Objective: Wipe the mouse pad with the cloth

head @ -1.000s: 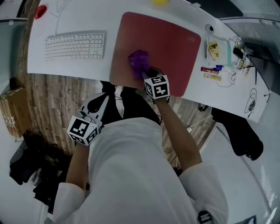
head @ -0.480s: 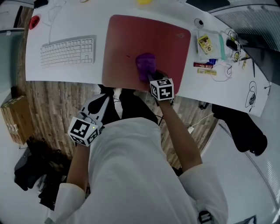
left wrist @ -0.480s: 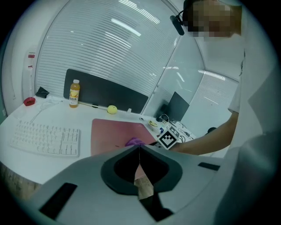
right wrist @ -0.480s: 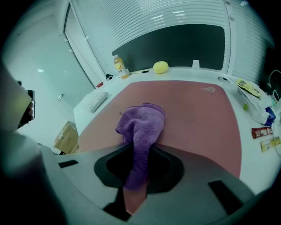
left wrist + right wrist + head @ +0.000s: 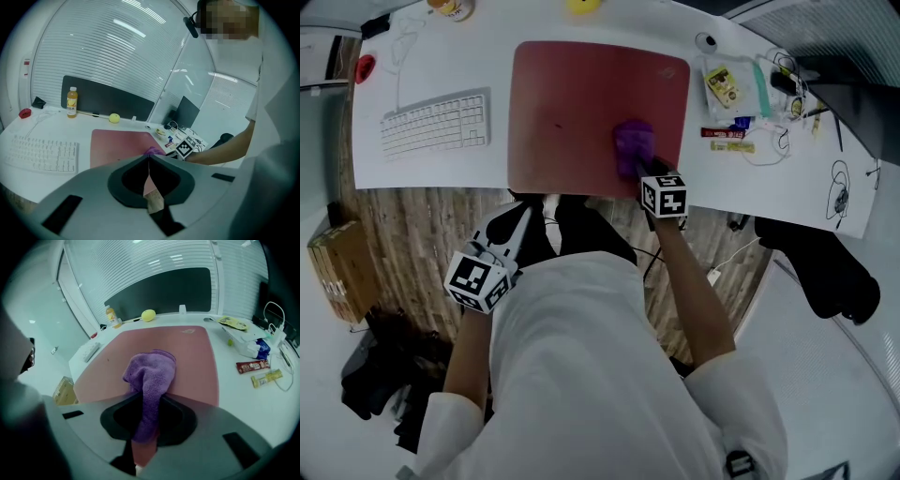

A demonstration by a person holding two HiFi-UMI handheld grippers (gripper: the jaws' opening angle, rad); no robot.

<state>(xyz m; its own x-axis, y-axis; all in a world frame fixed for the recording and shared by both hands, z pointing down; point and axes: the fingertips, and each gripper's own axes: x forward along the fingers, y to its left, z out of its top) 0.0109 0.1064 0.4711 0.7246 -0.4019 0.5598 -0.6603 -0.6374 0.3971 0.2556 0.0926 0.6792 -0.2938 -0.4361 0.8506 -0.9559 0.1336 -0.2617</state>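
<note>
With right gripper (image 5: 640, 172) clenched on the cloth (image 5: 152, 373) at the mouse pad's (image 5: 572, 103) near right corner and left gripper (image 5: 149, 161) closed empty off the desk (image 5: 787, 192), risks shoving the unpinned pad or overrunning into the snack bars (image 5: 724, 133).

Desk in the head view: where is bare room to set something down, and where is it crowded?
Bare: the left half of the mouse pad, away from the cloth held in the right gripper; the desk strip between keyboard and near edge; the patch in front of the snack packets. Crowded: the right end, with packets and cables.
</note>
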